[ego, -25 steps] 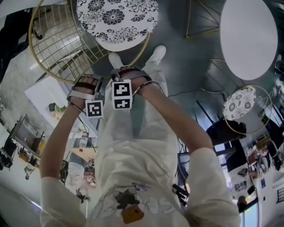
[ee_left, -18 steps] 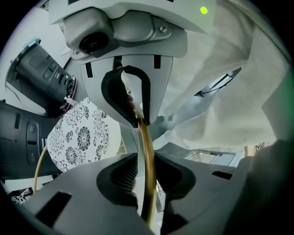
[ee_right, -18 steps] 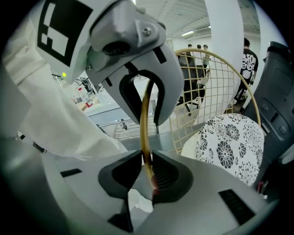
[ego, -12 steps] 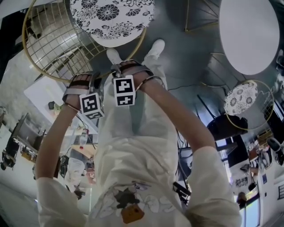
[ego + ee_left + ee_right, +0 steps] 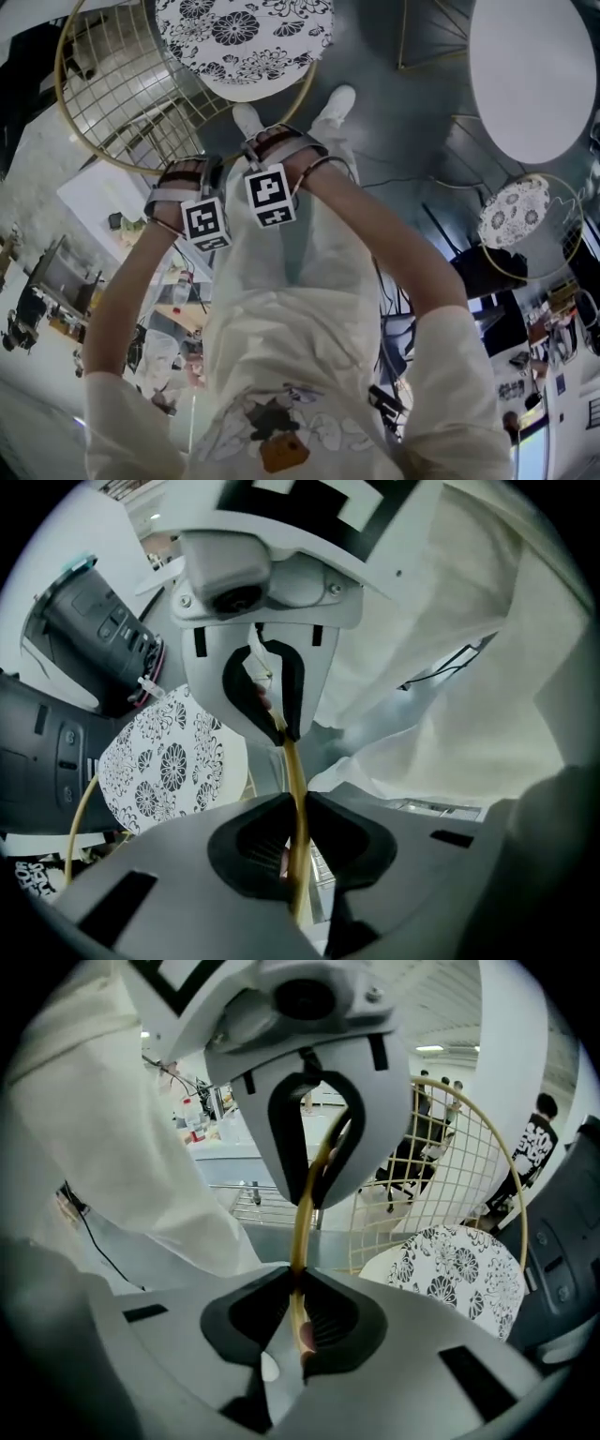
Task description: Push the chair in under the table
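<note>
The chair has a gold wire backrest (image 5: pixel 117 89) and a white floral seat cushion (image 5: pixel 239 37); it stands just ahead of the person's feet. Both grippers hold the top rim of the backrest, side by side. My left gripper (image 5: pixel 199 167) has the gold rim wire (image 5: pixel 292 771) running between its jaws, which are closing and pinch it. My right gripper (image 5: pixel 267 142) likewise pinches the rim wire (image 5: pixel 302 1222), its jaws closing too. The cushion (image 5: pixel 169 771) (image 5: pixel 450 1274) lies beyond the jaws in both gripper views. The round white table (image 5: pixel 530 80) is at the upper right.
A second gold chair with a floral cushion (image 5: pixel 511 216) stands at the right, below the table. Gold legs (image 5: pixel 431 37) show left of the table. A thin cable (image 5: pixel 394 183) lies on the grey floor. The person's white shoes (image 5: pixel 337 98) are by the chair.
Both marker cubes have rolled a little while the hands stay on the rim. The chair has barely shifted in the head view.
</note>
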